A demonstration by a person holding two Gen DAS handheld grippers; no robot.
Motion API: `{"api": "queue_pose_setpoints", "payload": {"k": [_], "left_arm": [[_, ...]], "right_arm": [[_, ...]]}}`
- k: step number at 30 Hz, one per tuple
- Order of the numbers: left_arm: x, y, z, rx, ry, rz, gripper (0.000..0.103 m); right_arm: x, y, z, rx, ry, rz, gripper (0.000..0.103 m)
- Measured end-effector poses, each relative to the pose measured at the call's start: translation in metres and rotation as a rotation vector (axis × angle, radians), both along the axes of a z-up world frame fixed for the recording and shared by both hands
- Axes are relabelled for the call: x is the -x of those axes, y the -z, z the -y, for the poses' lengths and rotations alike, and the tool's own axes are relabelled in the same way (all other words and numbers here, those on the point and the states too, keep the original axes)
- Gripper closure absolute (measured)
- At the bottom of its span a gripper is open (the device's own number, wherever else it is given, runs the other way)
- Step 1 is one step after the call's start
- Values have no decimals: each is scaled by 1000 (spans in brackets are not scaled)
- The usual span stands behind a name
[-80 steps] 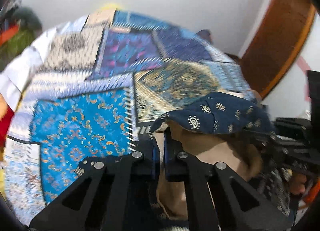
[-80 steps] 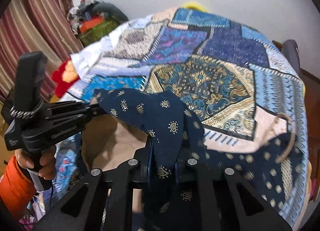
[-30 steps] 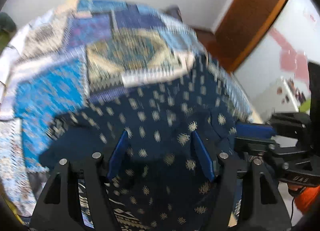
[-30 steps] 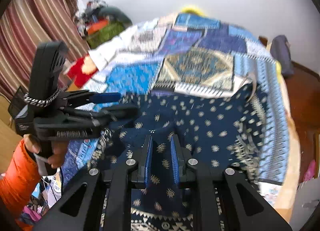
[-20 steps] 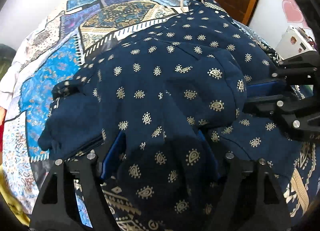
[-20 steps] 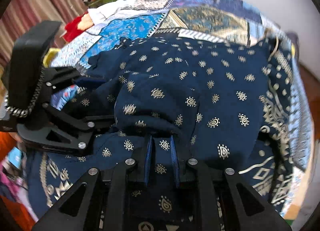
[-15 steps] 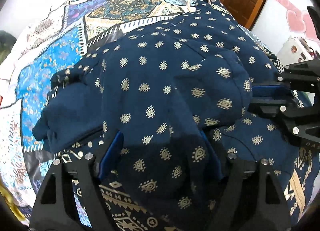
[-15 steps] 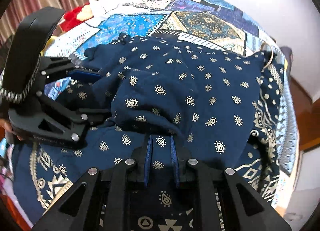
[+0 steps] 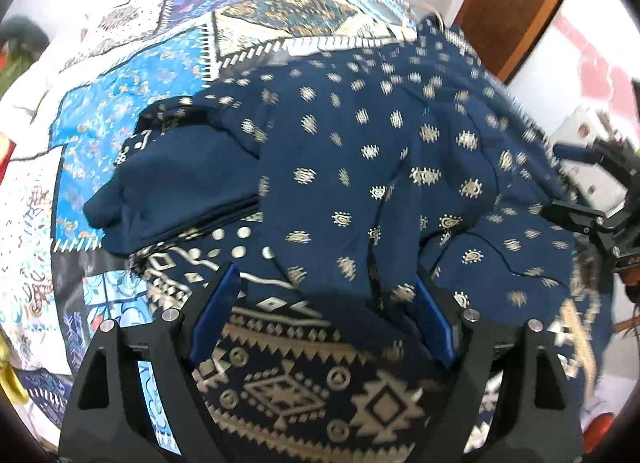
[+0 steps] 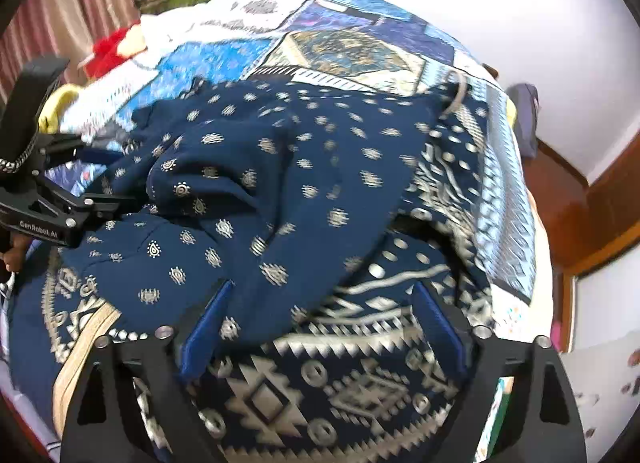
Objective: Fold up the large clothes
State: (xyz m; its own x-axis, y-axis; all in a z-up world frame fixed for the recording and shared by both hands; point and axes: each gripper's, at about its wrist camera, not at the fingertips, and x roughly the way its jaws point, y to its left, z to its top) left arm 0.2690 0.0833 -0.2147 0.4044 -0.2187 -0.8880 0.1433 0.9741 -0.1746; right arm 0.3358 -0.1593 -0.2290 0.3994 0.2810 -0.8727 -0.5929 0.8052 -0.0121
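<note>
A: Navy printed garment (image 9: 360, 167) lies bunched on the patchwork bedspread (image 9: 132, 75), folded flap uppermost.
B: Left gripper (image 9: 320, 315) and right gripper (image 10: 320, 323) both spread wide, holding nothing. Flap lies directly ahead of both, neither clearly nearer; long axis runs left–right.

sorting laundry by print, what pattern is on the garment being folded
Navy garment with small gold paisley-like motifs, plus a gold geometric border along its edge. Clearest in the right wrist view.
</note>
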Motion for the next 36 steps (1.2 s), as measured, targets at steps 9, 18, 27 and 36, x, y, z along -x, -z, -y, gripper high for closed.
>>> {"api": "queue_pose_setpoints", "payload": {"k": [9, 18, 27, 36], "left_arm": [[-30, -38, -107, 37, -266, 79, 17], [-107, 47, -190, 152, -428, -141, 17], [-147, 97, -183, 280, -394, -158, 17], [-149, 79, -155, 145, -393, -125, 92]], "right_arm": [[-55, -45, 46, -172, 151, 7, 13], [-166, -18, 74, -291, 339, -122, 12], [-247, 40, 73, -375, 441, -279, 16], [-257, 46, 23, -401, 354, -315, 84]]}}
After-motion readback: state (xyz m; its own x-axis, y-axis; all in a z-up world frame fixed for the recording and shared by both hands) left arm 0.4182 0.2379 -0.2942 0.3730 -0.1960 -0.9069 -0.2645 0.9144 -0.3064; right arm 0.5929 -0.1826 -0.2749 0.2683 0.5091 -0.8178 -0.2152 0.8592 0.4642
